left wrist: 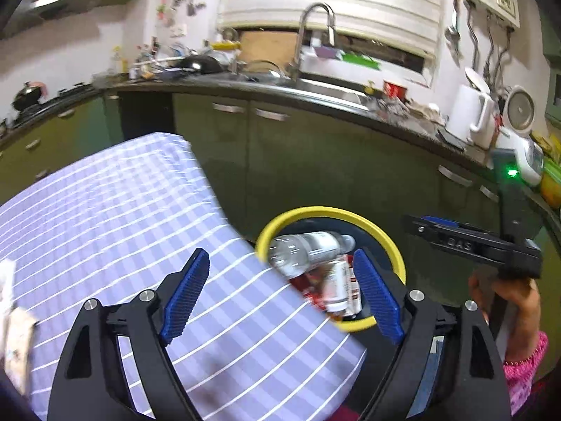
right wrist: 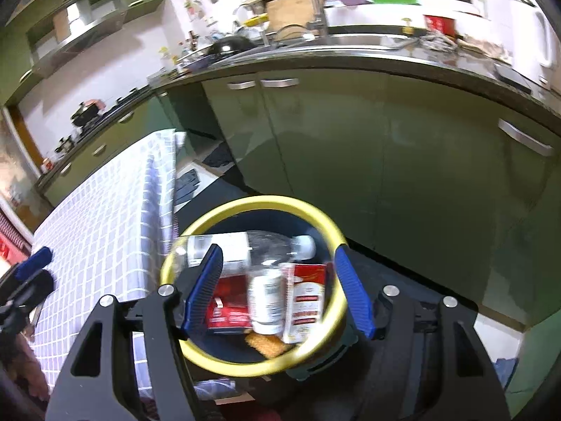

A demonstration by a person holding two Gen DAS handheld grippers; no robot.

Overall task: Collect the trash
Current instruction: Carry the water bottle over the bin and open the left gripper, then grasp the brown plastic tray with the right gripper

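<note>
A dark bin with a yellow rim (right wrist: 315,217) stands on the floor beside the table; it also shows in the left wrist view (left wrist: 389,242). Inside lie a clear plastic bottle (right wrist: 245,245), a white can (right wrist: 266,298), a red and white carton (right wrist: 305,298) and a red packet (right wrist: 228,305). The bottle (left wrist: 308,245) and can (left wrist: 340,287) show in the left view too. My right gripper (right wrist: 278,280) is open and empty above the bin. My left gripper (left wrist: 280,291) is open and empty over the table's edge. Some wrappers (left wrist: 14,315) lie on the table at far left.
The table has a lilac checked cloth (left wrist: 122,210). Green kitchen cabinets (right wrist: 385,158) and a cluttered counter with a sink (left wrist: 315,84) stand behind the bin. The right gripper's body (left wrist: 491,245) shows in the left view, the left gripper's finger (right wrist: 35,259) in the right view.
</note>
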